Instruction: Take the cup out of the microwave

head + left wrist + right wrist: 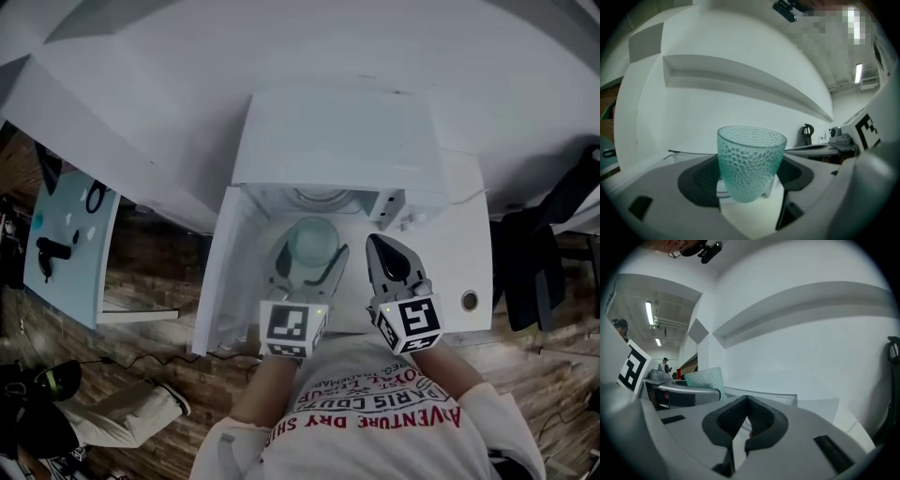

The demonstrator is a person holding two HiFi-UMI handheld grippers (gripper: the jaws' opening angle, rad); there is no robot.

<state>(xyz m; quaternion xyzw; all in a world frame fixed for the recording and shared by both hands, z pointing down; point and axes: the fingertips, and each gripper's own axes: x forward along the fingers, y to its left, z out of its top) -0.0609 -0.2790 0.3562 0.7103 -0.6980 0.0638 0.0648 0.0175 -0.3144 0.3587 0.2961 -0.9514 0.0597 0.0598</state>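
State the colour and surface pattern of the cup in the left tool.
Translucent teal-green cup with a dimpled, honeycomb-like texture; the left gripper view shows it best.

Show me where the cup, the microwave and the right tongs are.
cup (750, 161), left gripper view, middle of its dimpled wall
microwave (337, 131), head view, its white top panel
right tongs (746, 400), right gripper view, where the shut tips meet

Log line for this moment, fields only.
left gripper: shut on cup | right gripper: shut, empty | microwave: door open | cup: out of microwave
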